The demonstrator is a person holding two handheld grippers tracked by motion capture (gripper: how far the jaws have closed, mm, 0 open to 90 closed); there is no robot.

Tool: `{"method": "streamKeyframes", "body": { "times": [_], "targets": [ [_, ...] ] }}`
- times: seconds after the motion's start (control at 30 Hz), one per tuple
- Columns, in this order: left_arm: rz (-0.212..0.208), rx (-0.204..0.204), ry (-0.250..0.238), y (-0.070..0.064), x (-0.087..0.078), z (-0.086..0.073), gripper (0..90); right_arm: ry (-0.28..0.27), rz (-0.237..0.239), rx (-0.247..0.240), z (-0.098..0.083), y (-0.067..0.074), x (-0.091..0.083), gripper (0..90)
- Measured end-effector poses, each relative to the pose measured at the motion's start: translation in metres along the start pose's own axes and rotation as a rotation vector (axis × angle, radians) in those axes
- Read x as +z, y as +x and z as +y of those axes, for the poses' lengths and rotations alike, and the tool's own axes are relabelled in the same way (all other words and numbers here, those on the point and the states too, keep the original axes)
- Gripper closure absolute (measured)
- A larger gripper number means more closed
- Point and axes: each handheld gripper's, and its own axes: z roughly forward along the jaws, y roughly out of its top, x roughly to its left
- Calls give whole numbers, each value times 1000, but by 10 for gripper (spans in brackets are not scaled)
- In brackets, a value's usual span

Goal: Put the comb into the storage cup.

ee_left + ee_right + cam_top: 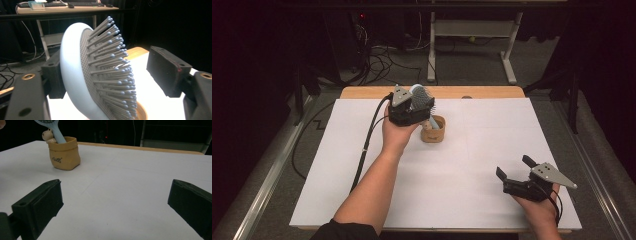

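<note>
the pale blue hairbrush (75,75) is standing handle-down in the little tan pot (432,131) on the desk (492,150), its head sitting between the left gripper (419,102) jaws, which are standing apart with the right-hand pad clear of the bristles, while the right gripper (515,169) is resting wide open and empty well off to the side

The right tool (113,205) hangs low over the white worktop (130,182), its two black jaws standing wide apart with only bare sheet between them. Well beyond the left jaw, at upper left, a tan pot (64,153) shaped like a small sack stands upright on the sheet, with dark lettering on its front and a small tan figure at its rim. A pale blue brush handle (57,134) leans out of the pot and runs up past the top edge, and a wooden strip edges the far side of the worktop.
</note>
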Motion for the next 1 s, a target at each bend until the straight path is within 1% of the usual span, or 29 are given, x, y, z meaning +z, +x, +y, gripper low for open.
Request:
{"method": "streamKeyframes", "body": {
  "times": [0.1,0.27,0.37,0.43,0.5,0.53,0.63,0.73,0.77,0.9,0.93,1.0],
  "targets": [
    [-13,8,0,1,0,0,209,-2,0,1,0,0,0,3],
    [-23,-2,10,4,1,-2,159,-1,-1,1,0,0,0,3],
    [-35,0,9,6,0,-2,143,-1,0,-1,0,0,0,3],
    [-35,-4,11,6,0,-2,135,-1,0,-1,0,0,0,3],
    [-38,-7,15,7,1,-3,107,-1,0,-1,0,0,0,4],
    [-42,-7,16,7,1,-3,102,-2,0,-1,0,0,0,3],
    [-43,-4,19,7,2,-4,48,-1,0,0,0,0,0,4],
    [-39,-2,24,7,2,-4,28,-2,0,-1,0,0,0,4],
    [-43,-1,25,8,2,-5,11,-2,1,-2,0,0,0,4],
    [-46,-3,30,9,2,-6,0,-2,0,-1,0,0,0,4],
    [-41,2,29,9,2,-6,0,-1,0,-1,0,0,0,3],
    [-50,-2,28,10,1,-6,0,-2,1,-2,1,0,0,4]
  ]
}}
